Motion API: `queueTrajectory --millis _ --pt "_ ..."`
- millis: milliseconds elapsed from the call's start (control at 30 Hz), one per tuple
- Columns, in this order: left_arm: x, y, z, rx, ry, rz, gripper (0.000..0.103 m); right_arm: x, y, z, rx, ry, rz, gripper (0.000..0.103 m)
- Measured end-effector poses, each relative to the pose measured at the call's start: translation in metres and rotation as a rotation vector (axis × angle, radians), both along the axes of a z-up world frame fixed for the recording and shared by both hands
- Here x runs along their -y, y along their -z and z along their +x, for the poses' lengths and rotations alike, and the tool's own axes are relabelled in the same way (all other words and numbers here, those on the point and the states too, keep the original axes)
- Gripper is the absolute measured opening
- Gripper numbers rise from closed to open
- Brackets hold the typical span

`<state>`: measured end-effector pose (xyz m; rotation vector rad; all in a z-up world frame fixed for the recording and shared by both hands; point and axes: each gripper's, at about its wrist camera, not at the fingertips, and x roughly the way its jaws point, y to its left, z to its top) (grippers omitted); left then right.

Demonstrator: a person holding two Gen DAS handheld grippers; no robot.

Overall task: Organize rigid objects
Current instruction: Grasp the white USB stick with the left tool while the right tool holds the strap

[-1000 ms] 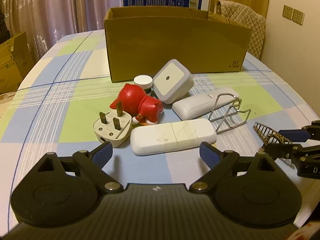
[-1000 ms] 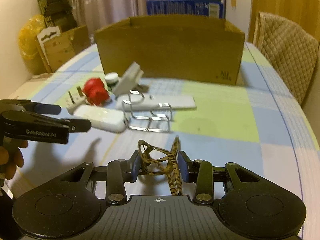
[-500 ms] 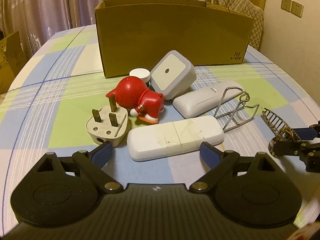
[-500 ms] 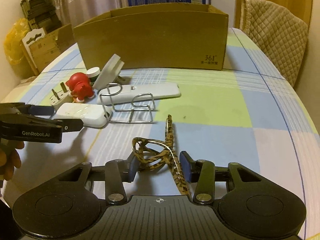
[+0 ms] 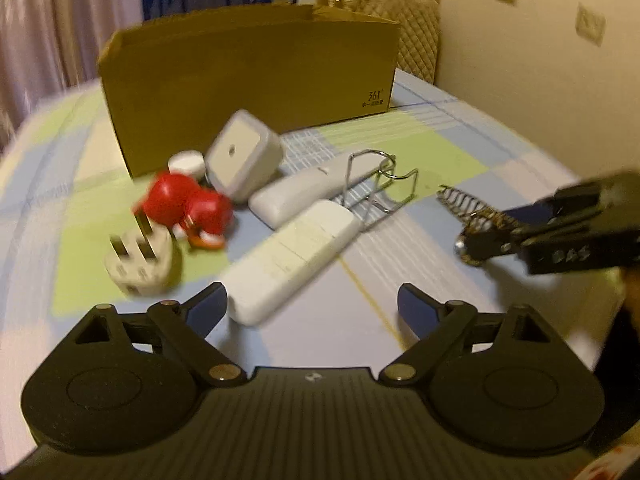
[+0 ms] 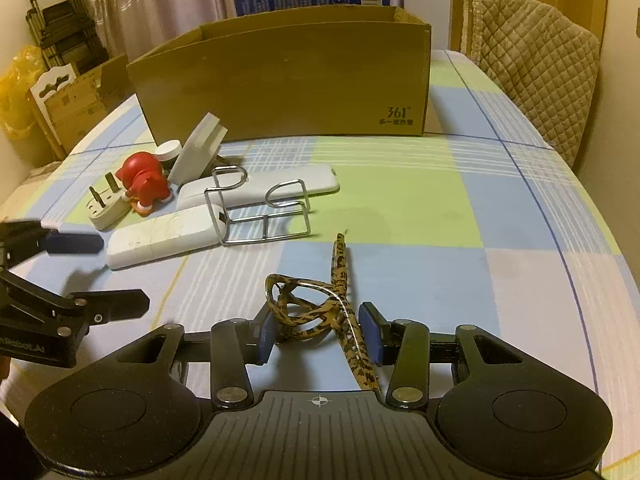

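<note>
Tortoiseshell-patterned plastic spectacles, folded, sat clamped between the fingers of the right gripper, low over the near part of the checked cloth surface. Judged light, thin-armed, easily twisted; hold best kept at the frame's bridge, not the arms. Left gripper was spread wide and held nothing, just short of the long white plastic remote. Brown cardboard box stood far, open-topped, the likely place for them.
</note>
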<state>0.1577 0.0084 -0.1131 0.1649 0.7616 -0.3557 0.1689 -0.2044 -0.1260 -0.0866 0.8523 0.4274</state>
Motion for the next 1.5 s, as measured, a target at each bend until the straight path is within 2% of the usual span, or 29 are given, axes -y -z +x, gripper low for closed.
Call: queueTrajectory --millis 100,267,333,433,500,567,833,1000,1167,1300,1500 --pt "0.007 0.001 0.012 0.023 0.044 0.060 0.087 -0.001 0.001 0.000 0.003 0.000 -0.003 0.041" --pt "0.011 0.013 0.041 -0.026 0.075 0.081 0.080 -0.002 0.001 0.001 0.005 0.000 -0.006 0.041" --pt "0.007 0.013 0.047 -0.052 0.070 0.042 0.075 -0.002 0.002 0.002 0.005 0.000 -0.006 0.041" --pt "0.009 0.009 0.043 -0.088 0.063 0.035 0.061 -0.001 0.002 0.003 0.006 0.003 -0.003 0.041" --pt "0.011 0.005 0.036 -0.132 0.067 0.012 0.046 -0.001 0.002 0.003 0.004 0.006 0.000 0.041" --pt "0.014 0.002 0.028 -0.145 0.076 0.006 0.041 -0.001 0.001 0.004 0.002 0.009 0.001 0.041" --pt "0.025 0.009 0.041 -0.091 -0.011 0.021 0.041 0.000 0.001 0.003 0.001 0.015 0.009 0.041" --pt "0.032 0.009 0.043 -0.080 -0.020 0.040 0.036 0.000 0.000 0.003 0.007 0.018 0.009 0.040" --pt "0.027 0.002 0.033 -0.068 -0.036 0.062 0.035 0.002 -0.010 0.001 0.062 0.032 0.026 0.037" --pt "0.018 -0.005 0.028 -0.060 -0.063 0.044 0.035 0.003 -0.014 0.000 0.073 0.036 0.046 0.037" --pt "0.011 -0.026 0.022 -0.018 -0.083 0.005 0.035 0.003 -0.028 -0.006 0.150 0.035 0.051 0.037"
